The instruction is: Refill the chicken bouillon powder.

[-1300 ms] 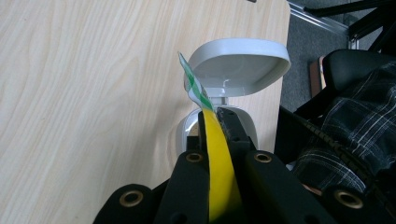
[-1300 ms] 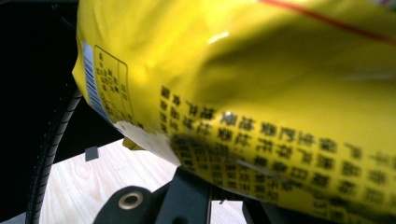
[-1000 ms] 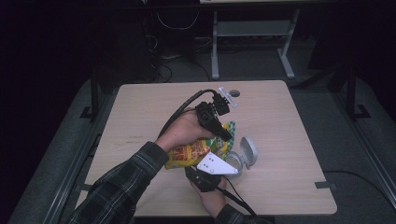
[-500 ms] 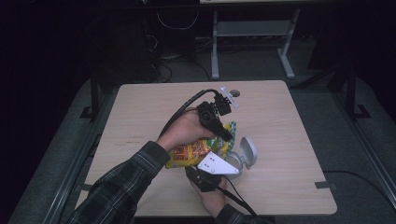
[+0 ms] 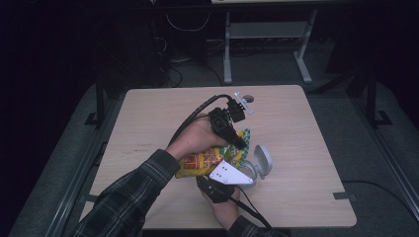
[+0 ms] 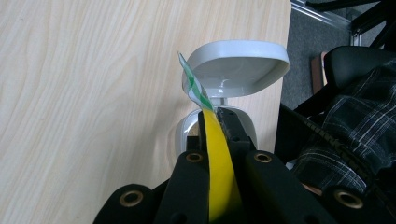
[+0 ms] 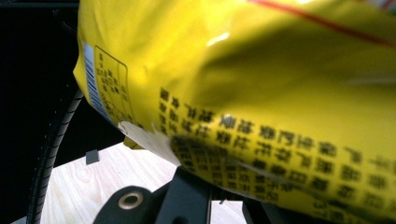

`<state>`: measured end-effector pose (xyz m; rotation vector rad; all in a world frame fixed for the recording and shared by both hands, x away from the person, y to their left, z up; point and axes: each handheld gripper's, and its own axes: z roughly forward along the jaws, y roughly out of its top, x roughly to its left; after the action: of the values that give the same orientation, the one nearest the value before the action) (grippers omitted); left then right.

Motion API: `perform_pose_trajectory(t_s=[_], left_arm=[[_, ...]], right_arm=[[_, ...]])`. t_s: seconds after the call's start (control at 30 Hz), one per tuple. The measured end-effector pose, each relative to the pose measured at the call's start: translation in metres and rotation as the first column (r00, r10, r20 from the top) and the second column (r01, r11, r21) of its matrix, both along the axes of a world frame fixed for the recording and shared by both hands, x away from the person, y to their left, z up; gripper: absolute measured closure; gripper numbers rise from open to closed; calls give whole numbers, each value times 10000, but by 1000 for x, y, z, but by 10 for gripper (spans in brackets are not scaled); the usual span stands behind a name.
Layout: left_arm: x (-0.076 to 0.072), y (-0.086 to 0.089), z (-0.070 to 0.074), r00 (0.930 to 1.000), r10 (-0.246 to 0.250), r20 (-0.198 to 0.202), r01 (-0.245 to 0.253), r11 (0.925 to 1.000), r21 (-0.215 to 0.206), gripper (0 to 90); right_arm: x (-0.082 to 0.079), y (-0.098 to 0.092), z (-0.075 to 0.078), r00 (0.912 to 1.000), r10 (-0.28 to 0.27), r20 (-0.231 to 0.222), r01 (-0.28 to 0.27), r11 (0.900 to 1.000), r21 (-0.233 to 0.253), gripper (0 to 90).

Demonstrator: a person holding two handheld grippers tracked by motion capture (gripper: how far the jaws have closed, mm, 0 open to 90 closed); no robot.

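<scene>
- The fingers point(image 6: 232, 128) of our left gripper point(image 5: 236, 139) are clamped on the yellow snack bag point(image 5: 206, 159): in the left gripper view a thin yellow edge of it runs up between them, and its green-and-white corner sticks out past their tips.
- The fingers of our right gripper point(image 5: 217, 185) sit under the bag in the right gripper view; the bag hides their tips, so we cannot tell whether they are together or apart.
- We hold the bag above the near middle of the tabletop point(image 5: 306, 133), between our two grippers, left hand point(image 5: 195, 140) above it and right hand point(image 5: 223, 210) below.
- Just right of the bag stands a small grey bin point(image 5: 252, 173) with its lid point(image 6: 238, 63) flipped open and upright.
- In the left gripper view the bag's corner is right in front of the open lid, over the bin.
- Our plaid sleeve point(image 5: 133, 197) comes in from the bottom left.
</scene>
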<state>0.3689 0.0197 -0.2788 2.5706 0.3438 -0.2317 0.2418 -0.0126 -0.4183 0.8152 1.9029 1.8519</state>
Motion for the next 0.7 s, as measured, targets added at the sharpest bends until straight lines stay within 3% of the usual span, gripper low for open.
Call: perform_pose_trajectory(t_s=[0.7], left_arm=[[0, 0, -1, 10000, -12, -45, 12, 10000, 11, 899]], right_arm=[[0, 0, -1, 10000, -13, -1, 13, 10000, 7, 900]])
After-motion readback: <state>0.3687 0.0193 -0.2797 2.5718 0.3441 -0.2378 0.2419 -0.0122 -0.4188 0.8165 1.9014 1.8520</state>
